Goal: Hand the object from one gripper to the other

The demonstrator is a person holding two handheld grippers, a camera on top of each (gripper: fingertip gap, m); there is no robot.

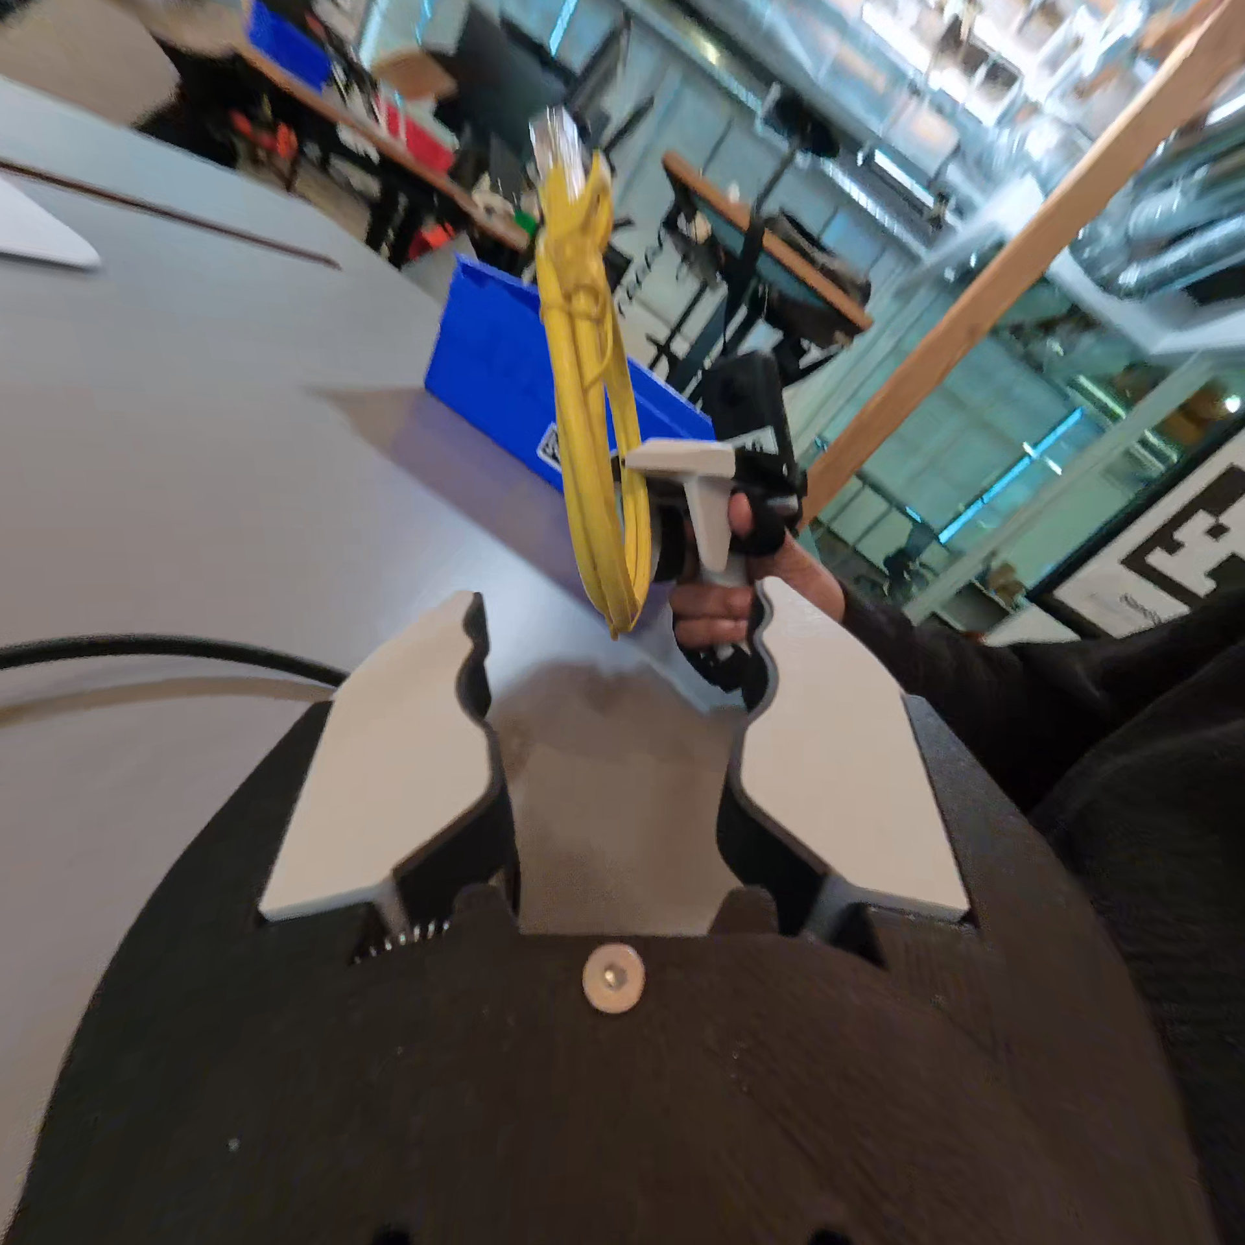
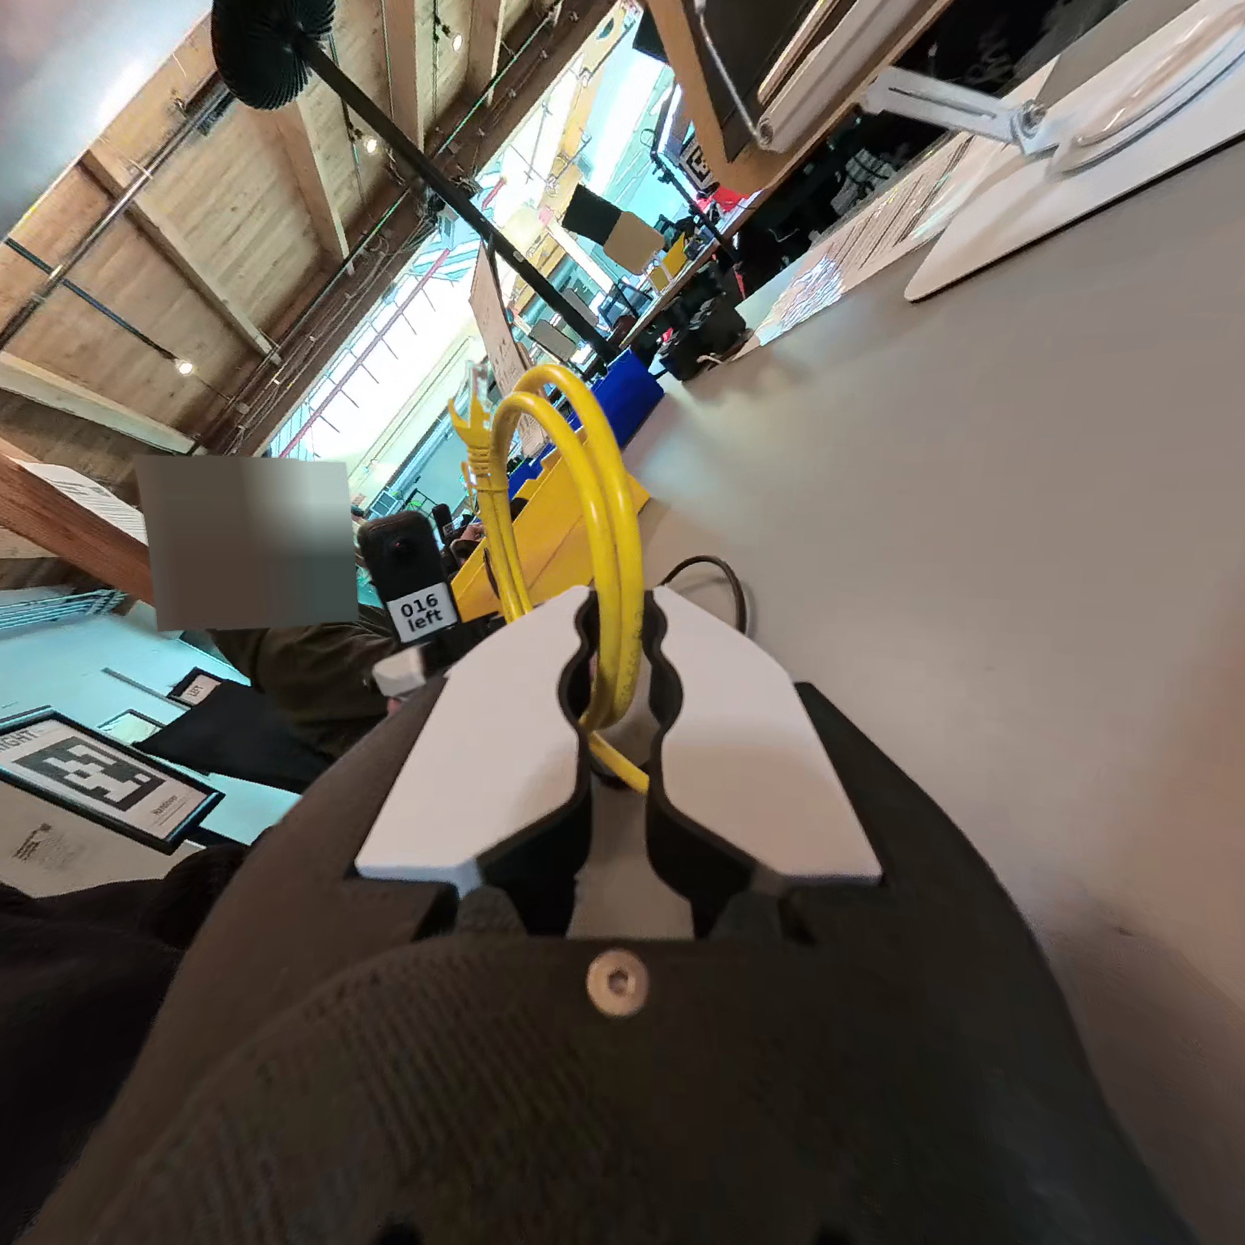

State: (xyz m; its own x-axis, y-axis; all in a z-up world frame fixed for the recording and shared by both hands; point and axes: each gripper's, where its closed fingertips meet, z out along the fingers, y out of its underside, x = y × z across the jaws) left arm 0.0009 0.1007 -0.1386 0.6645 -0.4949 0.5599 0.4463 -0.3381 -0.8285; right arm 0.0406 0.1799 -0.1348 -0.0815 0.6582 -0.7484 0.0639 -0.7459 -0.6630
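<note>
Left wrist view: the left claw [image 1: 623, 647] is spread wide and holds nothing; bare grey counter [image 1: 202, 438] shows through the gap. At 12 o'clock the yellow cable [image 1: 593, 418], coiled and tied, hangs in the air beyond the fingertips, apart from them. The right claw [image 1: 640, 471] reaches in from 3 o'clock and meets the coil at its lower loop; the contact itself is hidden behind the strands. A hand [image 1: 727, 593] grips its handle. A blue bin [image 1: 492, 350] stands behind the cable near the counter's far edge and bears a black-and-white label, mostly covered. The cable's top plug is blurred.

Right wrist view: the right claw [image 2: 620, 606] is pressed onto the cable [image 2: 616, 539], pinching two strands between its fingers [image 2: 512, 707]. The loop arcs toward 12 o'clock, clear of the counter [image 2: 977, 572]. At 9 o'clock the left claw is mostly cut off; a white tag [image 2: 421, 613] marks its camera. A yellow bin [image 2: 552, 525] lies behind the loop, partly hidden.
</note>
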